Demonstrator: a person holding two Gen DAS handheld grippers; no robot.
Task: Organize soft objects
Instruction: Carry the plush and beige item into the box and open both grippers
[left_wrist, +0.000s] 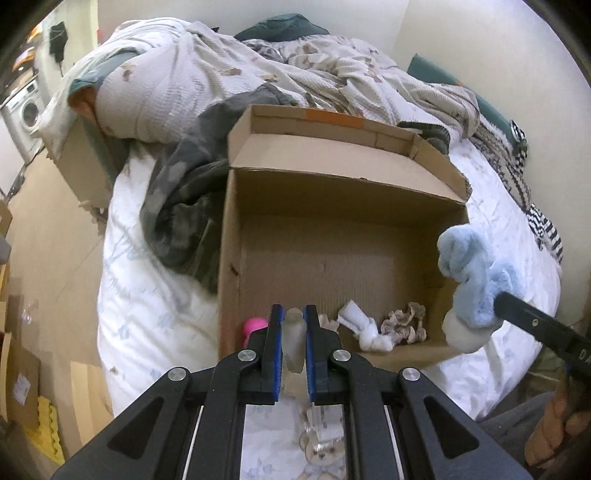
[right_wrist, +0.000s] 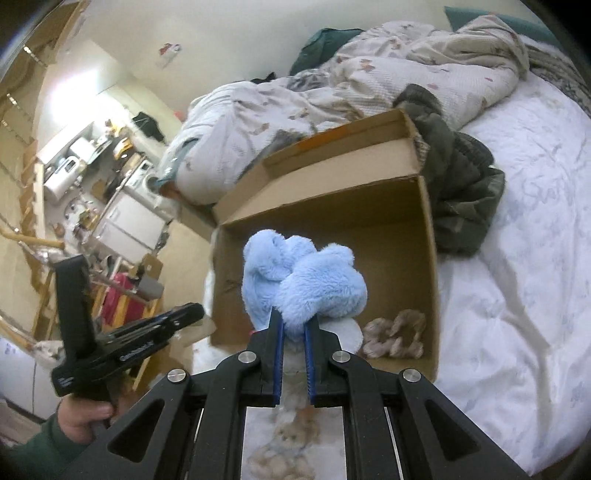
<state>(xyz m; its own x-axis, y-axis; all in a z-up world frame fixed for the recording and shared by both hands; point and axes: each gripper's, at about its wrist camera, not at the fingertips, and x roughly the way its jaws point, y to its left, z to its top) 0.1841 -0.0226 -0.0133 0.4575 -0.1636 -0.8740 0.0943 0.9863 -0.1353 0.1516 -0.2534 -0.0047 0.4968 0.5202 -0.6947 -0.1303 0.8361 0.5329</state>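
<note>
An open cardboard box (left_wrist: 236, 258) lies on the white bed. Inside it I see a white knotted cloth (left_wrist: 364, 330), a beige scrunchie (left_wrist: 404, 325) and a pink item (left_wrist: 255, 326), half hidden behind my finger. Over the box's near edge, my left gripper (left_wrist: 293, 314) is shut on a pale, translucent soft piece (left_wrist: 293, 339). My right gripper (right_wrist: 293, 325) is shut on a fluffy blue and white plush toy (right_wrist: 306, 280), held above the box's near side. The plush (left_wrist: 472, 280) hangs over the box's right corner in the left wrist view. In the right wrist view, a hand in a green sleeve holds the left gripper (right_wrist: 192, 314).
A rumpled patterned duvet (left_wrist: 229, 74) and a dark green garment (left_wrist: 184, 206) lie behind and left of the box. Striped fabric (left_wrist: 532, 206) runs along the bed's right edge by the wall. Floor with flat cardboard (left_wrist: 22, 373) lies to the left.
</note>
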